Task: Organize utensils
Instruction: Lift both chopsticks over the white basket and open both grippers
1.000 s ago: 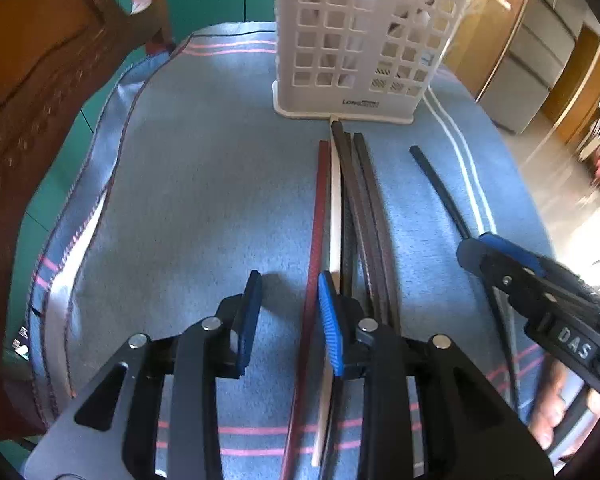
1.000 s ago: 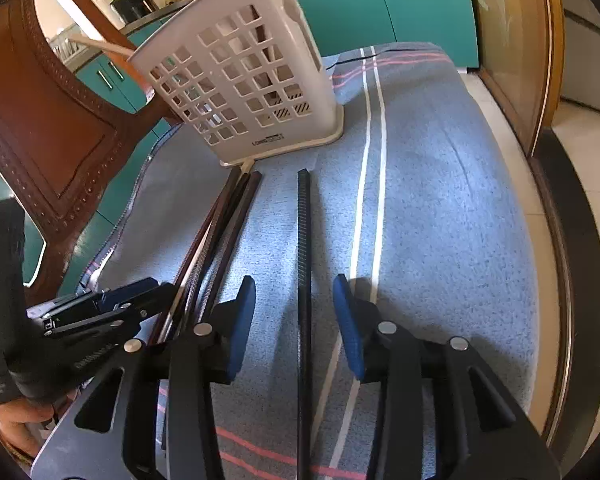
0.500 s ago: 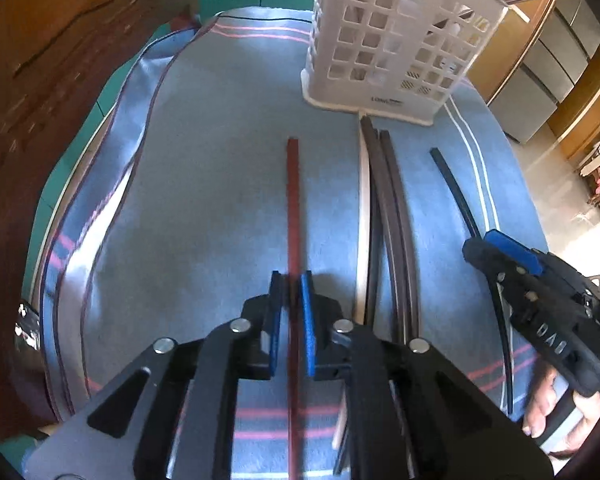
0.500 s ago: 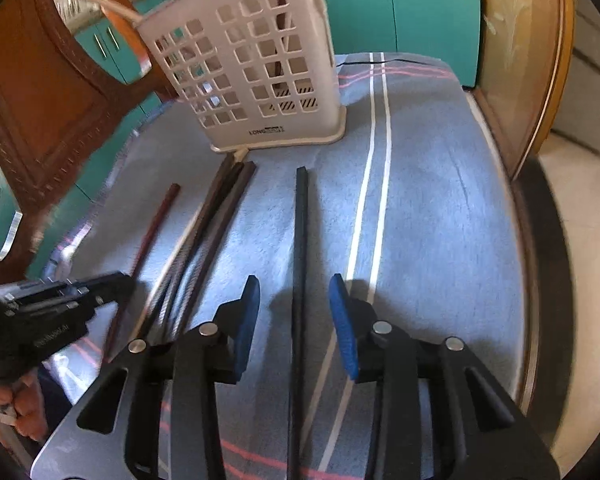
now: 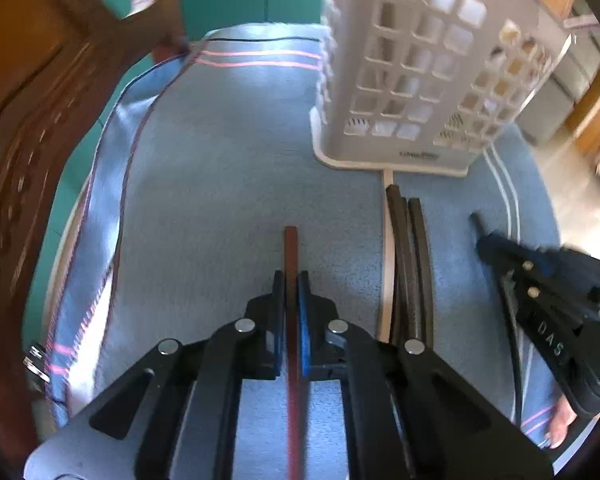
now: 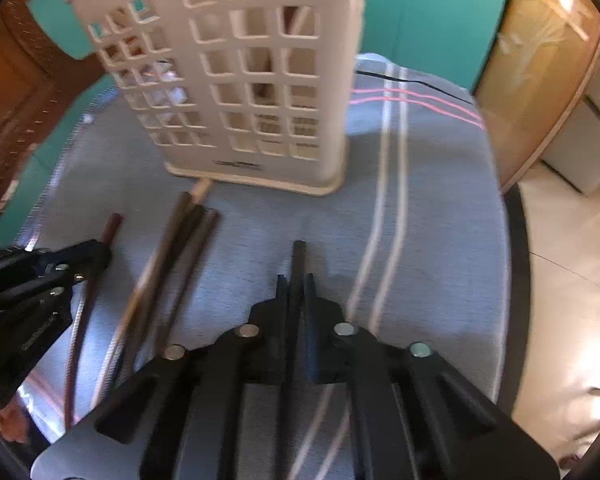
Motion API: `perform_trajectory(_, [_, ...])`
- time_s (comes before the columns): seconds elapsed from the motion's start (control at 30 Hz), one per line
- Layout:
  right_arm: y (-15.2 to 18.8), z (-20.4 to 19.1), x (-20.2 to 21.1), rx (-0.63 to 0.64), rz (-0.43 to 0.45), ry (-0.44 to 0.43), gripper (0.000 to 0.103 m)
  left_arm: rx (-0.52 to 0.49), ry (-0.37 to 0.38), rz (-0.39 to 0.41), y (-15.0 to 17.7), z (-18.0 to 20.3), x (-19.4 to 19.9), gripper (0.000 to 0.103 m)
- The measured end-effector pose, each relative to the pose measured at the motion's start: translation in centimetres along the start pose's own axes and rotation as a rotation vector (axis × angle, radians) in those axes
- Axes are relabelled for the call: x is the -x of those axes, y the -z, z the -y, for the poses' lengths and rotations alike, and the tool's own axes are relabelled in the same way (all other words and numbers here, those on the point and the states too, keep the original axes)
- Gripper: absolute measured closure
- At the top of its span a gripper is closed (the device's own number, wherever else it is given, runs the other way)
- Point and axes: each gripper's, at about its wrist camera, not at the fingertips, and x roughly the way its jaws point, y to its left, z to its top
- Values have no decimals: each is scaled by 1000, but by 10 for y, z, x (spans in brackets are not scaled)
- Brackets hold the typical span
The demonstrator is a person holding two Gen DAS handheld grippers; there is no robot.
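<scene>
The red-brown chopstick (image 5: 291, 256) is clamped between the blue pads of the left gripper (image 5: 291, 280), with its far tip pointing toward the white utensil basket (image 5: 420, 80) and a short part of it reaching past the fingertips. The black chopstick (image 6: 298, 264) is held in the same way by the right gripper (image 6: 298, 284), whose jaws are closed tightly on it, the tip also pointing to the basket. Whether the two sticks are lifted from the blue cloth (image 5: 220, 160) or only just touching it, I cannot tell. Between the two grippers, a bundle of dark chopsticks (image 5: 410, 260) and one pale chopstick (image 5: 387, 240) lie side by side on the cloth, and the pale one touches the foot of the basket. The basket stands upright at the far side of the table, and through its square holes some utensils can be seen already inside. A wooden chair (image 5: 28, 140) stands at the left edge. In my judgement, the next step is to raise both sticks and drop them into the basket from above. The risk is that each stick is gripped near its front end, so the long rear part can swing or slip in the pads when tilted. A tip could also catch in a side hole or push the light basket over.
</scene>
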Motion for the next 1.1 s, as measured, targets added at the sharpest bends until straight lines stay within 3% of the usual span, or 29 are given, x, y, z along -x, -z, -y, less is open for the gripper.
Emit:
perform_trajectory(0.1, [1,0,10,16,46,-8,97,27,31,19,10,-7,12,96])
perform_trajectory(0.2, [6,-1,38,5,113,-39,96,20,47,89,17,-10,48,96])
perform_trajectory(0.57, [19,10,198,3,433,-158,96,-57,133,382,23,7,185,96])
perform_trajectory(0.8, [-8,9,278,-37,651,-197,96,-110,191,561,-20,20,265,96])
perform_trajectory(0.9, [-32,10,315,-63,774,-195,96,-96,221,679,-52,17,302,96])
perform_trajectory(1.03, [-63,14,341,-94,915,-127,96,-51,198,792,-86,14,317,96])
perform_trajectory(1.1, [-77,16,334,-108,949,-82,96,-41,168,802,-98,15,307,96])
